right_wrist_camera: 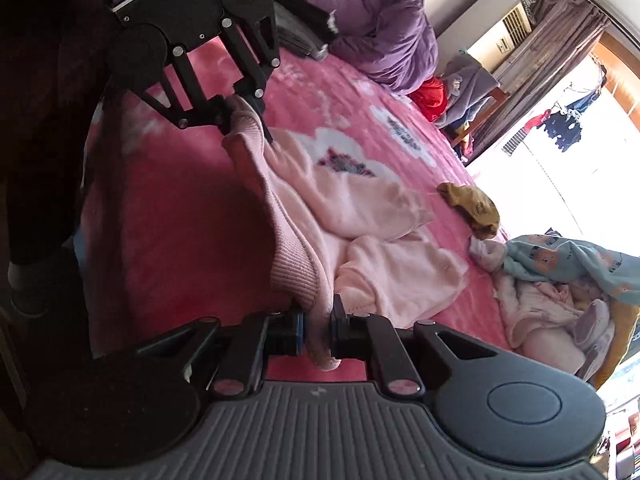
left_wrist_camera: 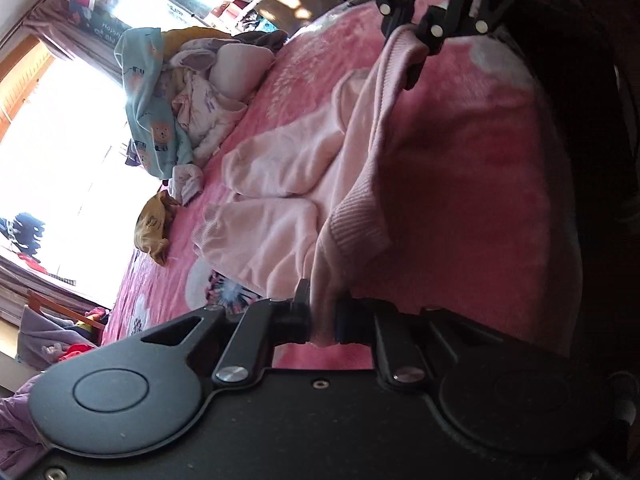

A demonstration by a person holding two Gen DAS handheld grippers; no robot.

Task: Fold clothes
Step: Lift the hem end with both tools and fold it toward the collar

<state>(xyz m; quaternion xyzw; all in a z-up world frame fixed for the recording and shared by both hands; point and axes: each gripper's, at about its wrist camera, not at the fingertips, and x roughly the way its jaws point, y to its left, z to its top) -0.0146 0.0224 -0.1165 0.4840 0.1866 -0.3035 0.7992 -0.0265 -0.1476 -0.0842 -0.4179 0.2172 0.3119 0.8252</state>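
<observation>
A pale pink knit sweater point(left_wrist_camera: 304, 168) lies on the pink bed blanket point(left_wrist_camera: 472, 160), its ribbed hem lifted off the bed. My left gripper point(left_wrist_camera: 322, 320) is shut on one corner of that hem. In its view the right gripper point(left_wrist_camera: 416, 52) pinches the other hem corner at the top. From the right wrist view, my right gripper point(right_wrist_camera: 318, 336) is shut on the sweater point(right_wrist_camera: 384, 216), and the left gripper point(right_wrist_camera: 244, 112) holds the far corner. The hem hangs stretched between both grippers, the sleeves and body still resting on the blanket point(right_wrist_camera: 180, 216).
A heap of clothes with a light blue printed garment point(left_wrist_camera: 148, 112) sits at the bed's far side, also the same heap point(right_wrist_camera: 560, 280). A mustard yellow garment point(right_wrist_camera: 472, 204) lies near it. A purple quilt point(right_wrist_camera: 372, 20) is bunched at the bed's end. A person's dark-clothed legs point(right_wrist_camera: 36, 120) stand beside the bed.
</observation>
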